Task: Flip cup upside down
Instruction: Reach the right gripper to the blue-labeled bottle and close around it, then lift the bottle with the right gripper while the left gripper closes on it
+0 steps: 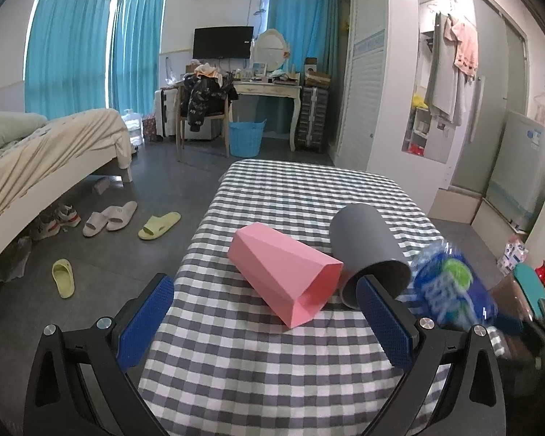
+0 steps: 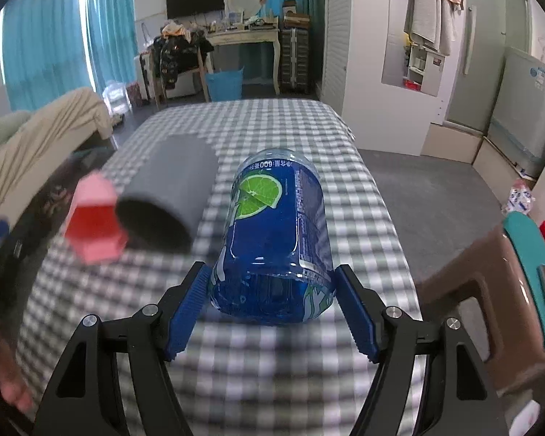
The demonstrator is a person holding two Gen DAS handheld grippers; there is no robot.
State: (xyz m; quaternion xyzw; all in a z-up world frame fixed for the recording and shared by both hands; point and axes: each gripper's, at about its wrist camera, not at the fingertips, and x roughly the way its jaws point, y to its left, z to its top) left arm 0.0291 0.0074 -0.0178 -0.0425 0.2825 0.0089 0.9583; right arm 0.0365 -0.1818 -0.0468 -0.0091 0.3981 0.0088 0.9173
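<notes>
A blue cup cut from a lime-label bottle (image 2: pixel 276 232) is held between my right gripper's (image 2: pixel 272 301) blue pads, tilted with its open end toward the camera, above the checkered table (image 2: pixel 272 374). It shows blurred in the left wrist view (image 1: pixel 450 283). A grey cup (image 1: pixel 367 250) and a pink faceted cup (image 1: pixel 287 272) lie on their sides on the table, also in the right wrist view (image 2: pixel 167 196) (image 2: pixel 94 214). My left gripper (image 1: pixel 269 316) is open and empty, just in front of the pink cup.
A brown stool with a teal top (image 2: pixel 508 290) stands right of the table. A bed (image 1: pixel 36 167) and slippers (image 1: pixel 156 225) are on the left. A desk, chair and blue basket (image 1: pixel 245 138) stand at the far wall.
</notes>
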